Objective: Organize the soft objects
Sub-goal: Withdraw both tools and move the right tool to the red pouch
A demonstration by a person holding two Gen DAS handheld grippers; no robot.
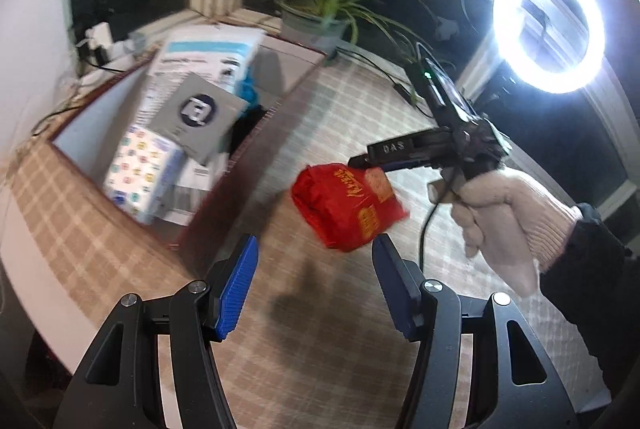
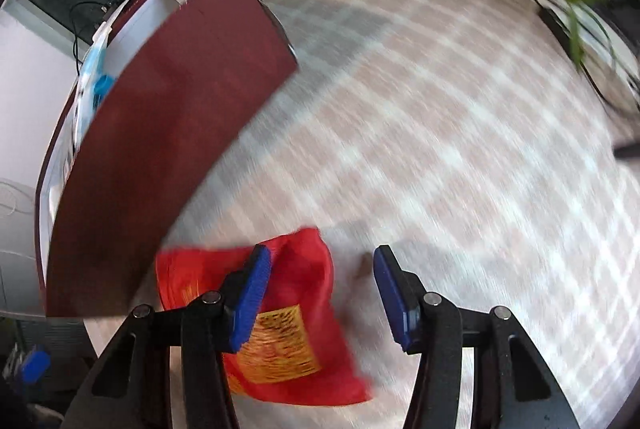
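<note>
- Left hand-held gripper (image 1: 316,281) hovers with its blue pads wide apart and nothing between them, above the checked cloth of the surface (image 1: 340,329).
- Left of it stands a dark red box (image 1: 240,189) holding printed packets (image 1: 192,117).
- Just ahead of its right finger lies the red packet (image 1: 344,209), on the cloth beside the box.
- Right hand-held gripper (image 2: 320,293), held by a gloved hand (image 1: 504,221), points down at that packet; its pads stand apart, not pressing on it.
- In its own view the red packet lies under and behind its left finger (image 2: 252,297), reaching into the gap; the right finger is clear of it.
- Behind are a potted plant (image 1: 332,5) and a ring light (image 1: 548,25).
</note>
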